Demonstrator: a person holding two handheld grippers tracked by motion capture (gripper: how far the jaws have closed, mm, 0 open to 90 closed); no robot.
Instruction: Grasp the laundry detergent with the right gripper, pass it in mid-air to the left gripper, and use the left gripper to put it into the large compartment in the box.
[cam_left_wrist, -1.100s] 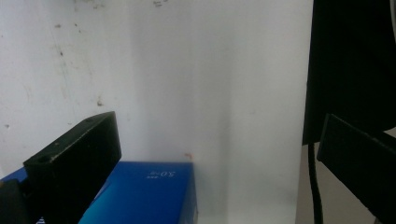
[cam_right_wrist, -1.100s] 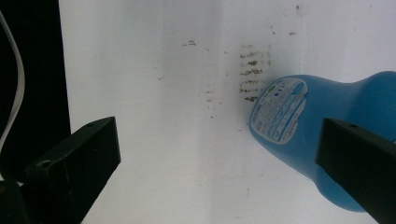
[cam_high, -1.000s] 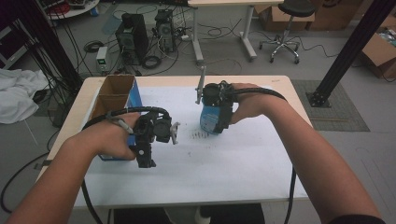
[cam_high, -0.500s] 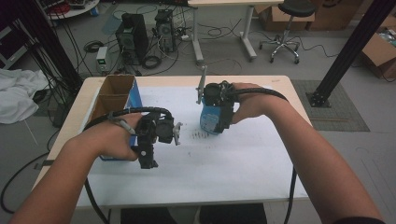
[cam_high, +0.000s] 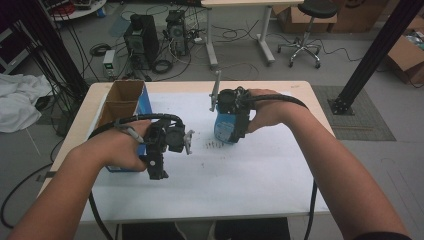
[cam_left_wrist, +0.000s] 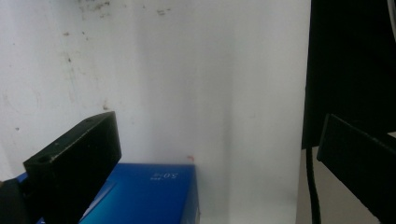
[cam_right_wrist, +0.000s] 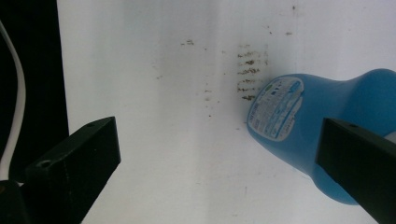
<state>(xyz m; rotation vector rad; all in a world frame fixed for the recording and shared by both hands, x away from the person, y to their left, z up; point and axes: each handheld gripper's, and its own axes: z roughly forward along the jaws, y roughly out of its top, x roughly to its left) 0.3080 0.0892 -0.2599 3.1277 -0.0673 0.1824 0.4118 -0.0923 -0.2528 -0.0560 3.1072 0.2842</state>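
White sheeting covers the wooden table (cam_high: 305, 95), and we note a patch of small dark marks (cam_high: 214, 145) on it near the middle. Behind the table, the floor holds two computer towers (cam_high: 141, 34), tangled cables, a rolling stool (cam_high: 306, 31) and cardboard boxes at the far right; a white cloth (cam_high: 17, 100) lies at the left edge.

Writing: the blue box (cam_left_wrist: 144, 196) carries small white print that we read as "5.0" in the left claw view (seen upside down; the rest is too small). The blue bottle (cam_right_wrist: 317, 121) has a pale label of fine print, not legible.

The blue bottle stands right of the table's centre, just beside the dark marks. In the right claw view it shows by the right-hand jaw, partly behind it. The right claw (cam_high: 231, 117) is over it in the high view, jaws spread wide apart, nothing between them; we cannot tell whether a jaw touches it.

The left claw (cam_high: 162, 150) hovers at the near end of the blue box, jaws likewise wide apart and empty. An open cardboard box (cam_high: 122, 97) stands against the blue box at the table's left side.
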